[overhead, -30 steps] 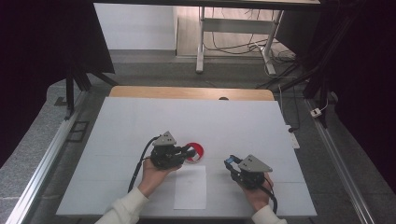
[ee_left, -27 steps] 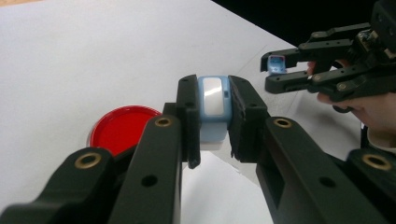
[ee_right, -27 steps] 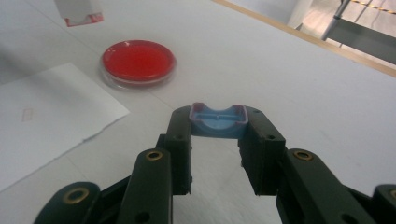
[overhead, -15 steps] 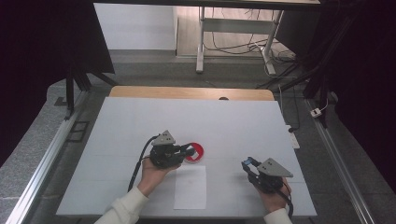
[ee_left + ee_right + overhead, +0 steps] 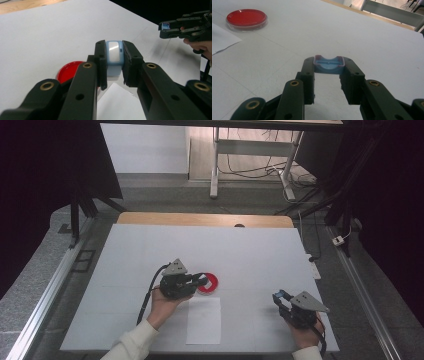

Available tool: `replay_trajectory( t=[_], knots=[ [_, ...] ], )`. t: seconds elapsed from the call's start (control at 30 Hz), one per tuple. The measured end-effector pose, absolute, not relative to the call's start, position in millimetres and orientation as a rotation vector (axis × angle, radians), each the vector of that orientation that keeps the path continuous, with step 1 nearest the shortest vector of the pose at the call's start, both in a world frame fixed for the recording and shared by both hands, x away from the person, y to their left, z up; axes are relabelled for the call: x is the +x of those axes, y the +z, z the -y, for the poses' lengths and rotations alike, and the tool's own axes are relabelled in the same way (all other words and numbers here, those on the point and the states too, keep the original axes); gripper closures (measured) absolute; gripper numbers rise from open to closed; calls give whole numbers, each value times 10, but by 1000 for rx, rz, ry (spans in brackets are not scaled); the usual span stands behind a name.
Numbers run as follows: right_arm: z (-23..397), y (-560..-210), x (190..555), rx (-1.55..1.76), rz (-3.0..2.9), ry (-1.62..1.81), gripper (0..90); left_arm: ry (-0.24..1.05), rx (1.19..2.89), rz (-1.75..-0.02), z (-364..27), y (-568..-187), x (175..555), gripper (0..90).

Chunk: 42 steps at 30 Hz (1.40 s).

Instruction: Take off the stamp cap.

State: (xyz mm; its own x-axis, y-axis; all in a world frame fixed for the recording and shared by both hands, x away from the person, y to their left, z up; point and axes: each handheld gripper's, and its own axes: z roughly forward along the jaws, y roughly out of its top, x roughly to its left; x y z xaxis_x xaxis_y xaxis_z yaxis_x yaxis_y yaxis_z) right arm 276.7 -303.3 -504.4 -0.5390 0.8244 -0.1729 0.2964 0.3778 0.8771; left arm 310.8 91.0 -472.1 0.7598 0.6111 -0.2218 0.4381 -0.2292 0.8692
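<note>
Left claw (image 5: 113,62) pinching a light blue stamp (image 5: 114,53) just beside the red dish (image 5: 207,283), right claw (image 5: 328,72) pinching a blue cap (image 5: 328,63) above the white tabletop (image 5: 150,250), sheet of paper (image 5: 204,320) between both hands.

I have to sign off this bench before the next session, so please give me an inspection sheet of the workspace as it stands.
Surface: white table, flat, a wooden strip along its far edge.
Job's things: light blue stamp body in the left gripper; blue cap in the right gripper; red ink pad and white paper sheet on the table.
Clutter: nothing seen.
Grippers: left shut on the stamp body beside the pad; right shut on the cap, off to the right.
Cables: one trails from each gripper; more on the floor beyond.
Surroundings: dark curtains, grey floor, metal frame legs.
</note>
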Motion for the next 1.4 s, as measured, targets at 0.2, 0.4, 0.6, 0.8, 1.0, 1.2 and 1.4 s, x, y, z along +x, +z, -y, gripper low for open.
replay_trajectory(
  t=[0.2, 0.4, 0.6, 0.8, 1.0, 1.2, 1.4],
  knots=[
    [3012, -5049, 2773, 947, -2040, 1095, 650, 228, 1865, -796, -922, -4684, 3106, 755],
    [3011, -5051, 2777, 946, -2042, 1097, 649, 258, 1874, -788, -925, -4669, 3112, 755],
    [3011, -5055, 2785, 946, -2046, 1097, 649, 276, 1882, -784, -925, -4675, 3141, 755],
    [3007, -5061, 2791, 948, -2047, 1102, 649, 289, 1893, -782, -929, -4686, 3176, 755],
    [3007, -5064, 2792, 950, -2048, 1102, 649, 313, 1912, -773, -905, -4697, 3240, 755],
    [3004, -5071, 2800, 949, -2051, 1098, 649, 303, 1935, -766, -870, -4725, 3332, 755],
    [3004, -5076, 2805, 952, -2052, 1094, 649, 295, 1954, -774, -836, -4774, 3409, 755]
  ],
)
